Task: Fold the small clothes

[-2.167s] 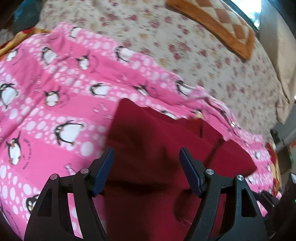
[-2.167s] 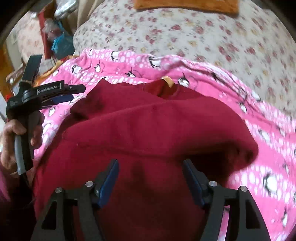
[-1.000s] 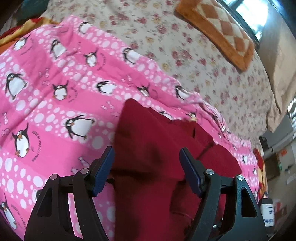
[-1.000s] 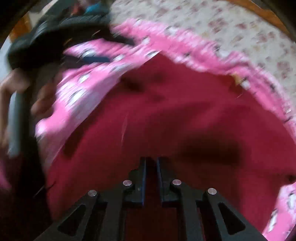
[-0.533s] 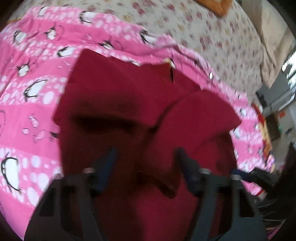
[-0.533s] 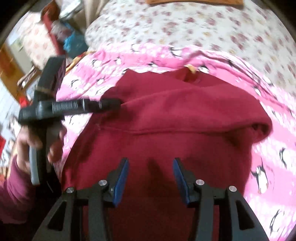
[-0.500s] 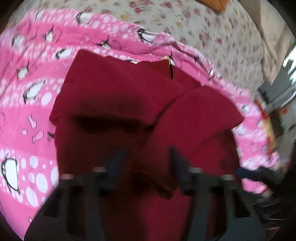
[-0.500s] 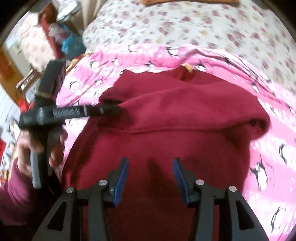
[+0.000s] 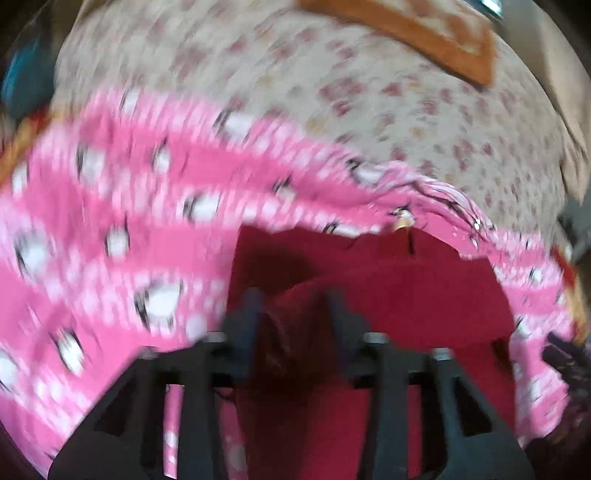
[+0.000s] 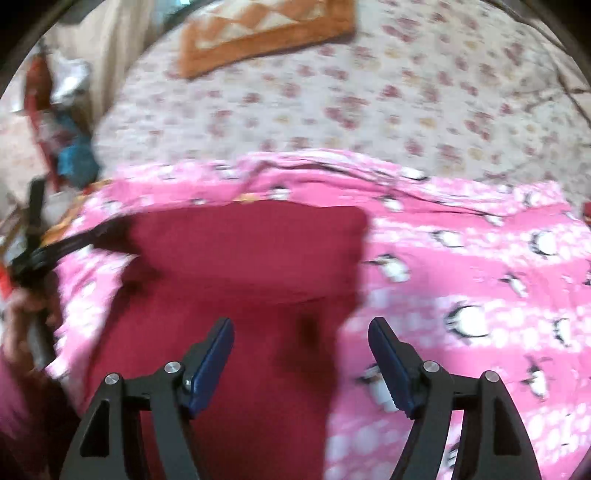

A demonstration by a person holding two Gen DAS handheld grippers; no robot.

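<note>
A dark red garment (image 10: 243,258) lies folded on a pink penguin-print blanket (image 10: 461,266). In the left wrist view, which is blurred, my left gripper (image 9: 291,314) has its jaws drawn close around a bunched fold of the red garment (image 9: 388,295) at its left edge. In the right wrist view my right gripper (image 10: 301,350) is open and empty, hovering over the garment's near right edge. The left gripper also shows there at the far left (image 10: 74,240), its tips at the garment's upper left corner.
The blanket lies on a bed with a cream floral sheet (image 10: 369,92). An orange checked cushion (image 10: 258,29) lies at the far end. Clutter (image 10: 62,122) stands beside the bed at the left.
My left gripper has narrowed from wide open onto a fold at the garment's left edge. My right gripper has opened wider and shifted right. The garment's rounded right flap now lies flatter.
</note>
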